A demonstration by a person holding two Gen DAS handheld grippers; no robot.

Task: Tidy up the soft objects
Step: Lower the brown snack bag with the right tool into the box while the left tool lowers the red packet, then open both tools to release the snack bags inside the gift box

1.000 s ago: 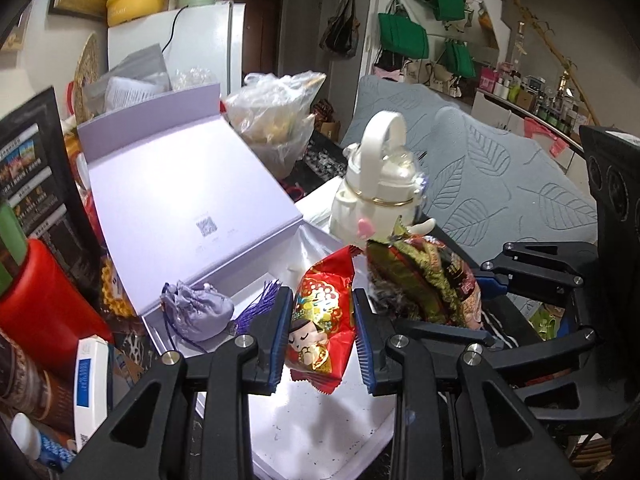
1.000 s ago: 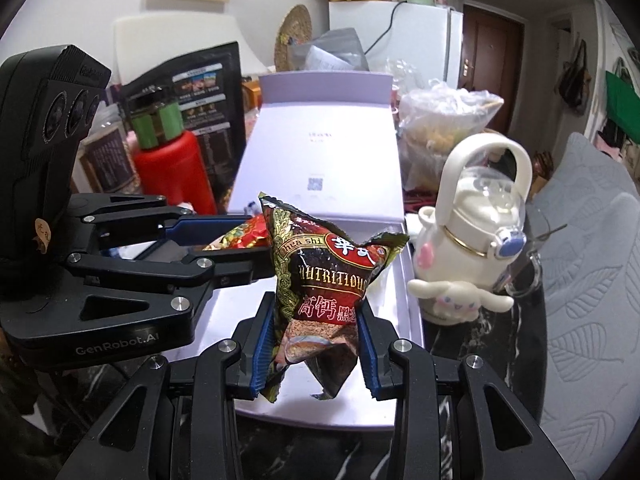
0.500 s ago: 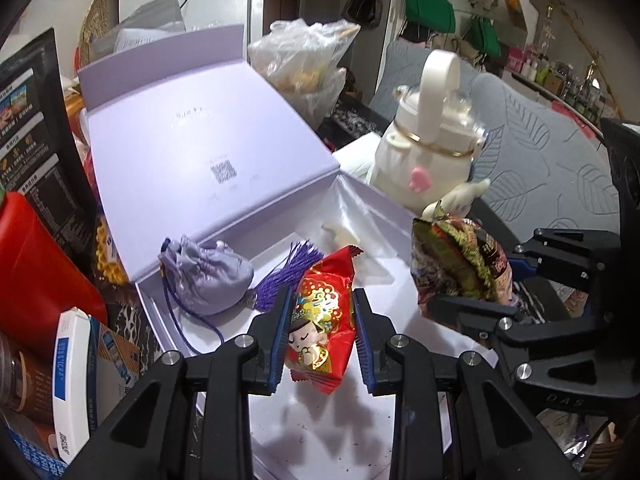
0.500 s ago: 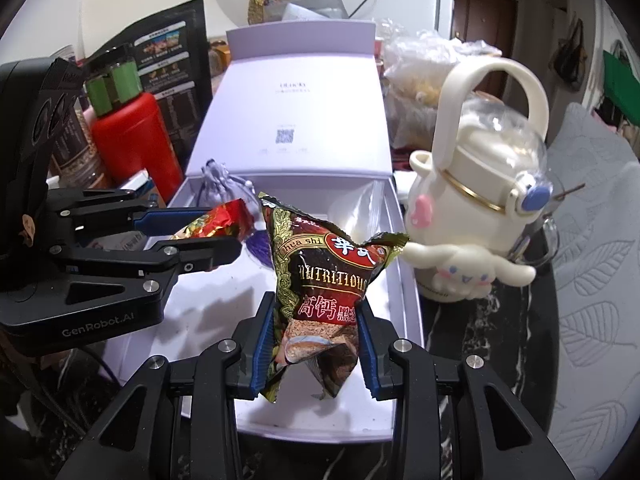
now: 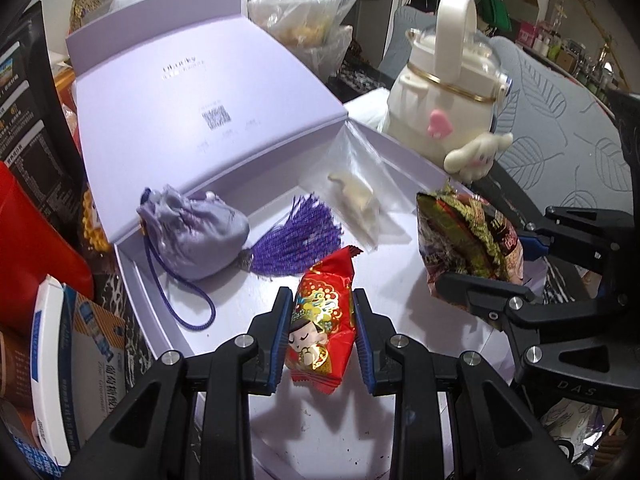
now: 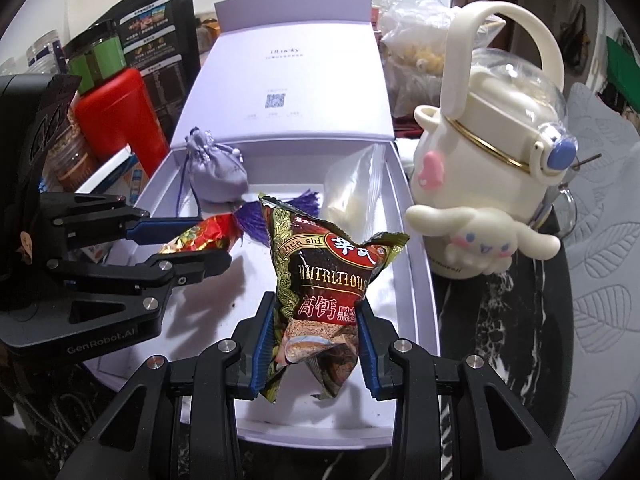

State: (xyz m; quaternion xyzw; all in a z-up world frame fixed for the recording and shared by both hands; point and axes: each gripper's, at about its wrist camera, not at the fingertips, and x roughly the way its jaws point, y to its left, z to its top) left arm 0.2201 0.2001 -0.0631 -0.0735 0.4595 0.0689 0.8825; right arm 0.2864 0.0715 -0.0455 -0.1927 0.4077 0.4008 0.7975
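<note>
My left gripper [image 5: 320,320] is shut on a small red snack packet [image 5: 322,320] with a cartoon figure, held just above the floor of an open lilac box [image 5: 168,320]. My right gripper [image 6: 314,328] is shut on a dark brown and gold snack packet [image 6: 320,280], also over the box [image 6: 416,248]. In the left wrist view the brown packet [image 5: 468,248] hangs to the right, in the right gripper [image 5: 520,272]. The red packet [image 6: 200,238] shows in the left gripper [image 6: 224,240] at left. Inside the box lie a grey-lilac drawstring pouch [image 5: 196,232] with a purple tassel [image 5: 296,244] and a clear bag [image 5: 356,200].
A cream kettle-shaped bottle with a cartoon dog [image 6: 480,184] stands right of the box. A red canister [image 6: 120,120], jars and a blue-white carton [image 5: 52,380] crowd the left side. The box lid [image 5: 192,92] stands open behind, with a plastic bag [image 5: 308,20] beyond it.
Both grippers have come down toward the box floor with their packets still held. The pouch, tassel and clear bag now look closer and larger.
</note>
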